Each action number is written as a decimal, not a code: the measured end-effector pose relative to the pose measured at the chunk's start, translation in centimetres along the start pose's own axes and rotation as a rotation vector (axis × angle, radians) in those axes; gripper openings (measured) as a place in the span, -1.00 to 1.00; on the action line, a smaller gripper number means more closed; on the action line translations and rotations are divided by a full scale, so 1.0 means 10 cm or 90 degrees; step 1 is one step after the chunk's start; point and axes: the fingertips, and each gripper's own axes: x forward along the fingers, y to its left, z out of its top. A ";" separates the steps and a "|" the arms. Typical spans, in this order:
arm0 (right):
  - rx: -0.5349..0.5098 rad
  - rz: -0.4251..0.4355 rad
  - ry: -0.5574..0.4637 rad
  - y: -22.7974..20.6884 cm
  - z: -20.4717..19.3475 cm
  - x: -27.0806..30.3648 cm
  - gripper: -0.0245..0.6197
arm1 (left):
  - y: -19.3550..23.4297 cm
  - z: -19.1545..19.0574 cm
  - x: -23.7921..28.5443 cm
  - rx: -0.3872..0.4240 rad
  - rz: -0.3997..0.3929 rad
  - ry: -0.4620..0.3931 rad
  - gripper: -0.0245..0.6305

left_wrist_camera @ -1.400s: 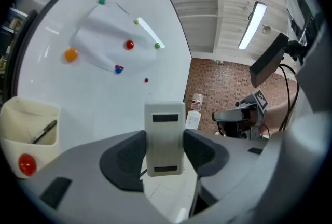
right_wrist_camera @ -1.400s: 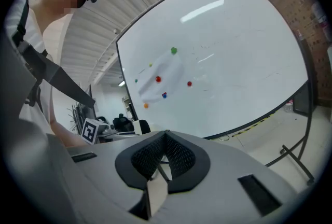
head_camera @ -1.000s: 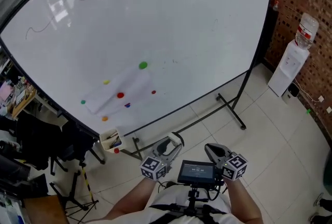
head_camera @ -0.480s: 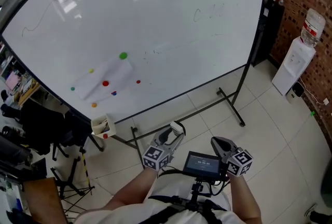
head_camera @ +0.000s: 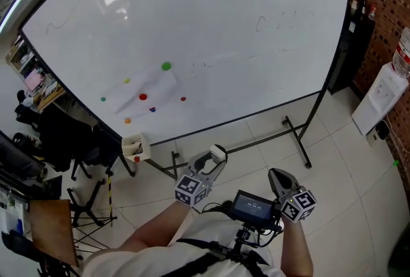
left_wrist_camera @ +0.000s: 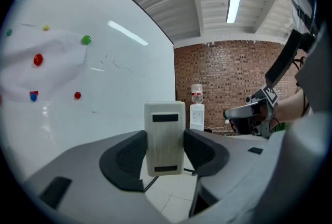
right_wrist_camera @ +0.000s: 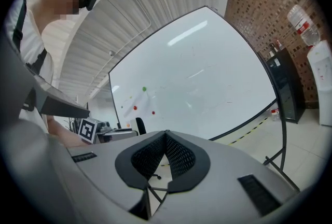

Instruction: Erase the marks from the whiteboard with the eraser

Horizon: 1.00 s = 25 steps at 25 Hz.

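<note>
The whiteboard point(head_camera: 224, 25) stands ahead, carrying faint scribbles point(head_camera: 282, 20), a long thin line near its top and coloured magnets such as a green one point(head_camera: 166, 66). My left gripper point(head_camera: 214, 157) is held low by the chest, well short of the board, shut on a pale grey eraser point(head_camera: 218, 153). In the left gripper view the eraser point(left_wrist_camera: 165, 137) stands upright between both pads of the left gripper point(left_wrist_camera: 165, 145). My right gripper point(head_camera: 277, 176) is beside it, shut on nothing; in its own view the right gripper point(right_wrist_camera: 165, 137) has its tips touching, with the board point(right_wrist_camera: 207, 72) far off.
A small holder point(head_camera: 134, 147) hangs at the board's lower left corner. The board's stand foot point(head_camera: 298, 141) reaches out over the tiled floor. A water dispenser point(head_camera: 381, 102) and a black cabinet point(head_camera: 359, 51) stand at the right by a brick wall. Dark chairs and stands point(head_camera: 64, 134) crowd the left.
The head view has swung: the board fills more of the right side and the water dispenser has slid to the right edge. Both grippers stay by the chest, the eraser still held.
</note>
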 end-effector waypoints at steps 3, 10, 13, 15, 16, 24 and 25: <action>-0.001 0.001 -0.006 -0.13 0.10 0.19 -0.91 | 0.18 0.06 0.09 0.008 0.015 -0.007 -0.20; -0.038 0.018 0.014 -0.40 0.41 0.76 -0.91 | 0.77 0.76 0.52 0.080 0.092 -0.088 -0.20; -0.061 0.030 0.006 -0.41 0.62 1.07 -0.91 | 1.06 1.03 0.54 0.082 0.107 -0.123 -0.20; -0.081 0.043 0.000 -0.40 0.76 1.28 -0.91 | 1.26 1.18 0.53 0.076 0.127 -0.146 -0.21; -0.087 0.048 -0.004 -0.39 0.81 1.37 -0.91 | 1.34 1.23 0.52 0.074 0.138 -0.156 -0.21; -0.075 0.144 -0.057 -0.22 1.14 2.01 -0.91 | 1.89 1.54 0.37 0.042 0.214 -0.212 -0.21; -0.074 0.160 -0.067 -0.21 1.20 2.08 -0.91 | 1.94 1.59 0.39 0.040 0.224 -0.216 -0.21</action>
